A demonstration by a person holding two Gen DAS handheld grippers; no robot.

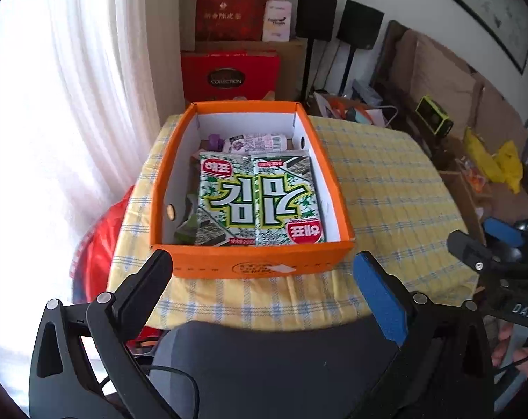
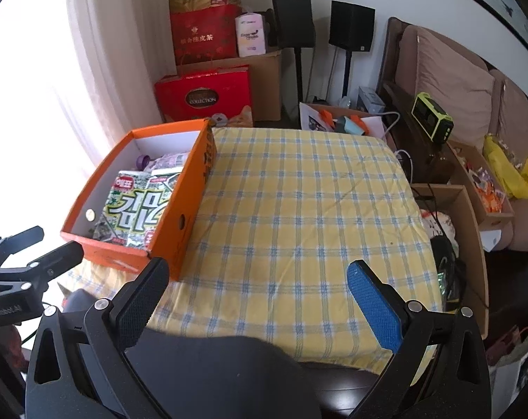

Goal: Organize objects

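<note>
Packing looks finished, both tools empty

The orange box (image 1: 253,265) sits at the tablecloth's (image 2: 298,209) left edge, holding two seaweed packets (image 1: 260,199) and a purple-capped bottle (image 1: 253,142). The left gripper (image 1: 260,279) and right gripper (image 2: 257,289) both gape wide, holding nothing. The cloth looks bare, so I judge the next move needs a fresh item or a lid

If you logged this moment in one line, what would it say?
left gripper: open, empty | right gripper: open, empty | orange box: holds two seaweed packs, bottle | tablecloth: bare
</note>
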